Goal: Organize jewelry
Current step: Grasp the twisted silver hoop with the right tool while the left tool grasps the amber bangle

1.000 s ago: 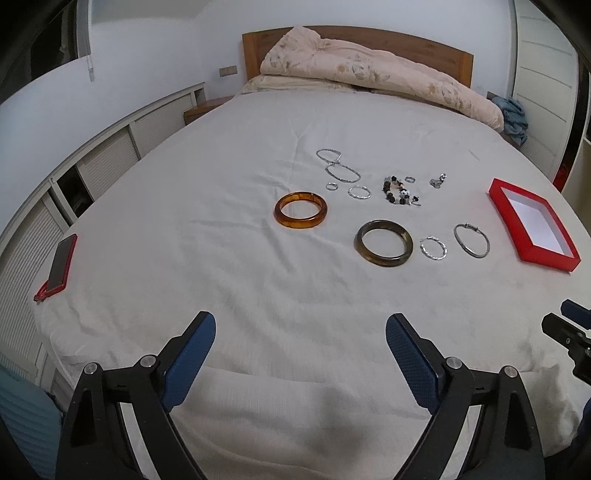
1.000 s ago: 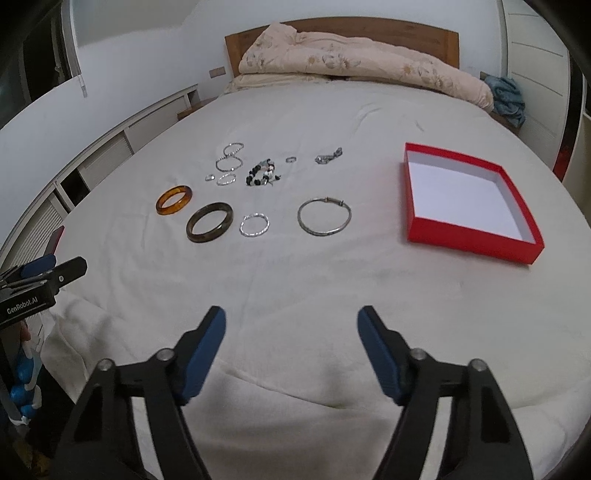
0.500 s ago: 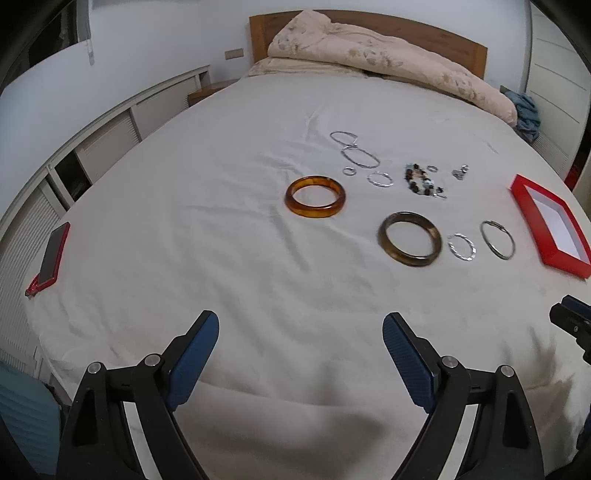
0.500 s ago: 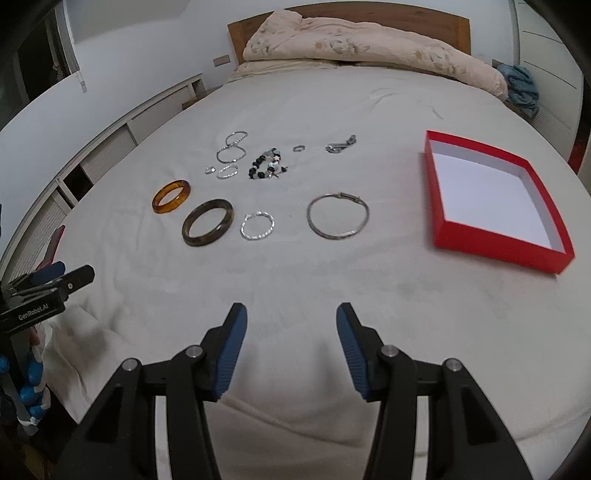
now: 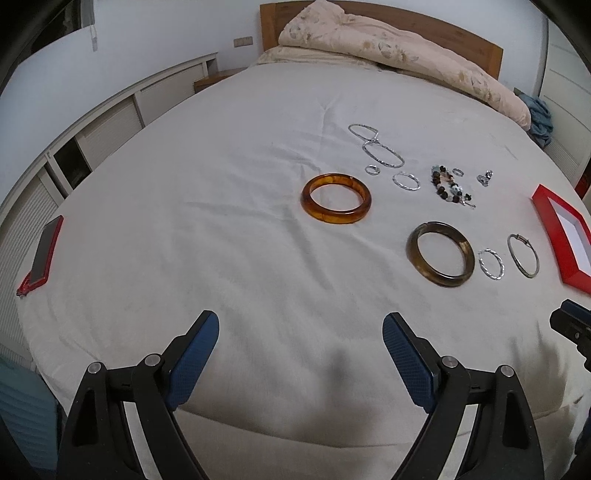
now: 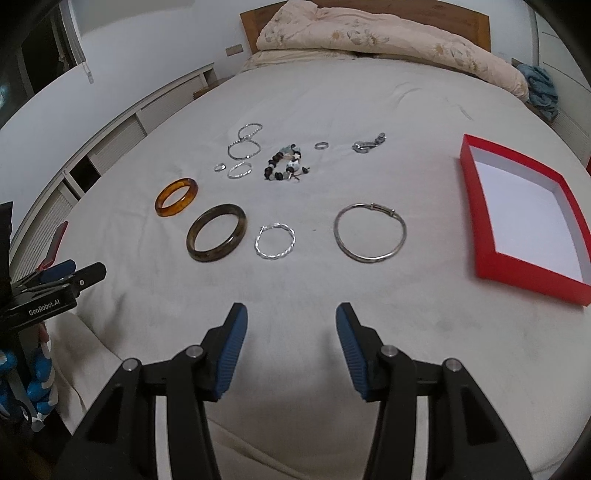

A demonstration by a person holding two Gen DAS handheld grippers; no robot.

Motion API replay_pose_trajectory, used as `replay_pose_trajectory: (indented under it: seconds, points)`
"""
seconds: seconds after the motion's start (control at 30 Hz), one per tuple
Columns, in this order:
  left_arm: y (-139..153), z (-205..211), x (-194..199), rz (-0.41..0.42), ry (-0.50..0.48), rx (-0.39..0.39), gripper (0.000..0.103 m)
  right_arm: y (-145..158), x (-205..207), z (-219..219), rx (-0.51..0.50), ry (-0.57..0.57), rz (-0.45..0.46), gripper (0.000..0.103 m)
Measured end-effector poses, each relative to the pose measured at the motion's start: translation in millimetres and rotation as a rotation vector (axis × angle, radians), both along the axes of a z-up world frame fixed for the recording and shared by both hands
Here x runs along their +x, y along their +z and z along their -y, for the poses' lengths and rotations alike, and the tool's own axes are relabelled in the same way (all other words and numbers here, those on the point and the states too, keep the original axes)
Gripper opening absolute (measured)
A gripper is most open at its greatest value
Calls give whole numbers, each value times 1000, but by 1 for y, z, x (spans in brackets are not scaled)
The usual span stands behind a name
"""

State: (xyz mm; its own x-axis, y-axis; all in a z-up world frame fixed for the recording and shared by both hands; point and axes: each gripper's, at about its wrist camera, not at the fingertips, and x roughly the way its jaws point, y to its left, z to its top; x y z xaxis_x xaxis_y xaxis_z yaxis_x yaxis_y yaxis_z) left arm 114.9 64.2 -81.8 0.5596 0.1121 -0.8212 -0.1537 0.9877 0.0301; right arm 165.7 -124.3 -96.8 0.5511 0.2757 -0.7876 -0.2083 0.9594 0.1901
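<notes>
Right hand-held gripper (image 6: 291, 319) narrowed, advanced; bangle (image 6: 370, 232) ahead.

- The left wrist view looks from the near left edge of the bed (image 5: 221, 229), low over the sheet, facing the far headboard (image 5: 461, 33); the amber bangle (image 5: 335, 198) sits near its middle and the red box (image 5: 554, 229) is cut off at the right edge.
- The right wrist view looks from the near edge further right, facing the same way, with the whole red box (image 6: 480, 206) at its right.
- Both share the jewelry spread: amber bangle (image 6: 176, 196), dark bangle (image 5: 440, 254) (image 6: 216, 237), and headboard (image 6: 461, 16).
- Each view catches the other gripper at its edge.
</notes>
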Motion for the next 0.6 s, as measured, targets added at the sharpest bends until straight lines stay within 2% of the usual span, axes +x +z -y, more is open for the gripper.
replay_pose_trajectory:
  seconds: [0.6]
  points:
    - [-6, -20, 42, -3, 23, -6, 89, -14, 43, -18, 19, 46, -30, 46]
